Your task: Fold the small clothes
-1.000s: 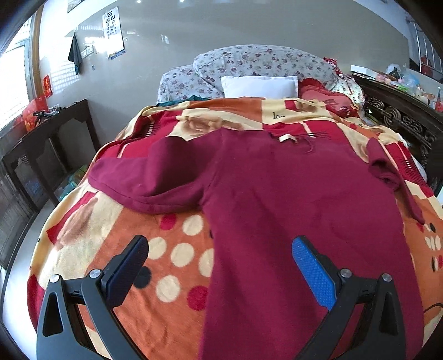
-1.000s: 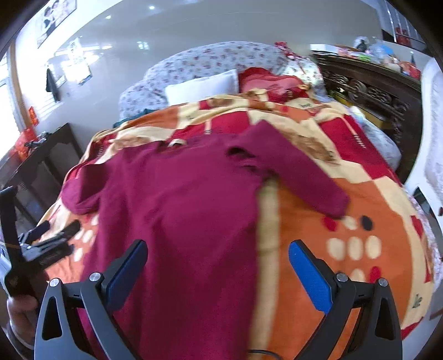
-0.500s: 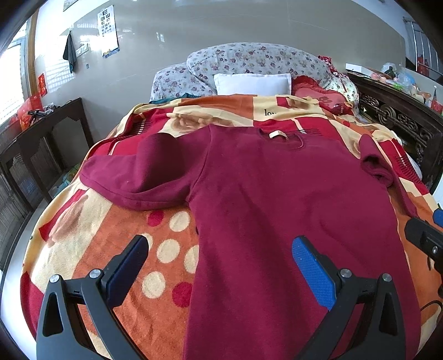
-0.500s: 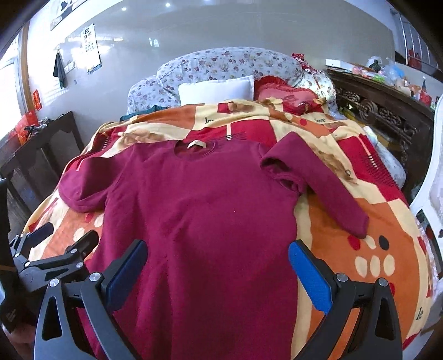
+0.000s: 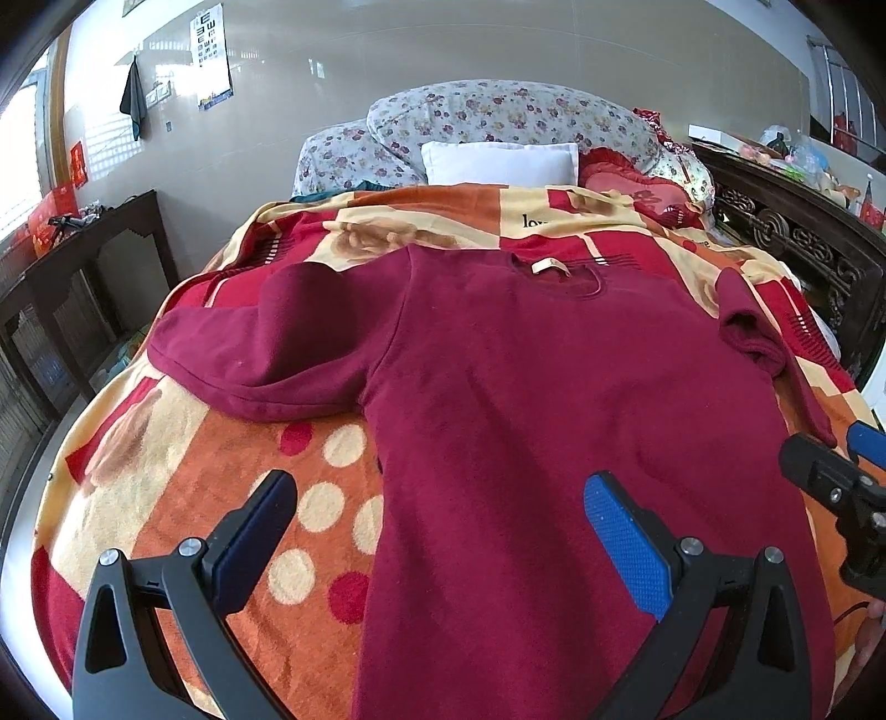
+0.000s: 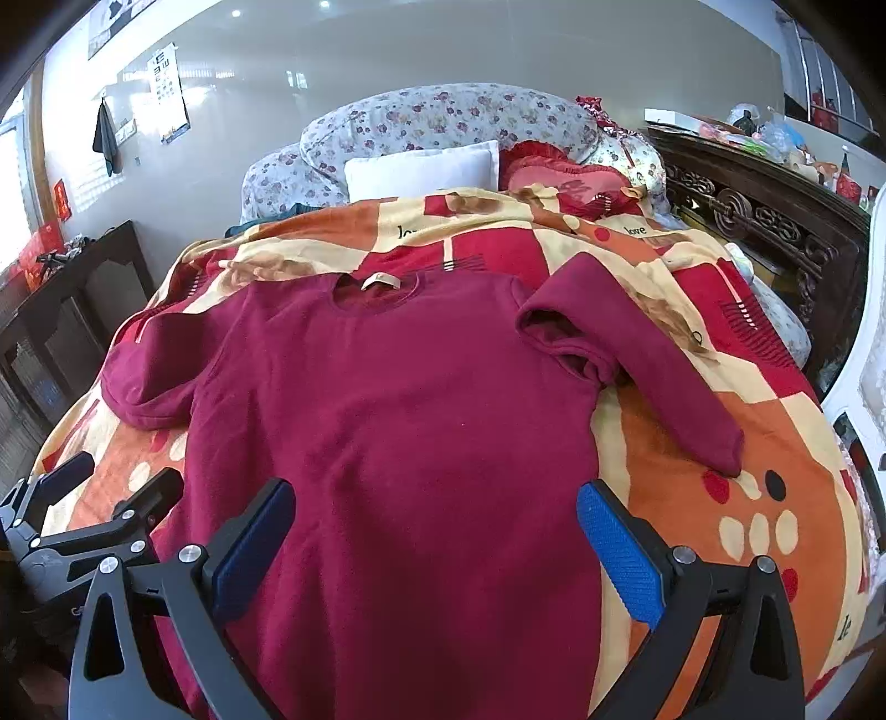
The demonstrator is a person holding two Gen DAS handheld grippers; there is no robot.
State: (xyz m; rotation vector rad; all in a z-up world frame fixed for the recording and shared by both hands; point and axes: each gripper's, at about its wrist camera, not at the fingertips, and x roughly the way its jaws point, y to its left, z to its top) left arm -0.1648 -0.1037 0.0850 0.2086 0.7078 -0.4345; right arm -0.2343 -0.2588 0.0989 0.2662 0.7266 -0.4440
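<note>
Maroon long-sleeved top (image 5: pixel 554 387) laid flat, front down or up not determinable, on a patterned blanket (image 5: pixel 183 476) covering the bed; neckline with pale label (image 5: pixel 551 267) pointing toward the headboard end, hem toward the cameras; garment's left-view sleeve (image 5: pixel 266 343) spread outward across the blanket, edge slightly curled; opposite sleeve (image 6: pixel 653 365) bunched at the shoulder and angled down toward the bed's right side, cuff resting on the orange part of the blanket. Left tongs (image 5: pixel 437 531) apart, blue pads wide, hovering above the lower left portion of the top, one finger over the blanket and the other over the fabric; nothing gripped. Right tongs (image 6: pixel 434 531) likewise apart, held over the lower body of the top, both fingers above maroon cloth or its right edge; nothing gripped. Each tool visible in the other's view: right tongs at the far right edge of the left wrist view, left tongs at the lower left of the right wrist view, near the garment's side edge. White pillow (image 5: pixel 498 163) and floral bedding (image 5: pixel 498 111) at the head of the bed; red cushion (image 6: pixel 559 177) beside the pillow; dark carved wooden furniture (image 6: pixel 764 216) along the right; dark wooden surface (image 5: pixel 94 243) to the left by the wall; eye chart (image 5: pixel 213 52) on the wall.
</note>
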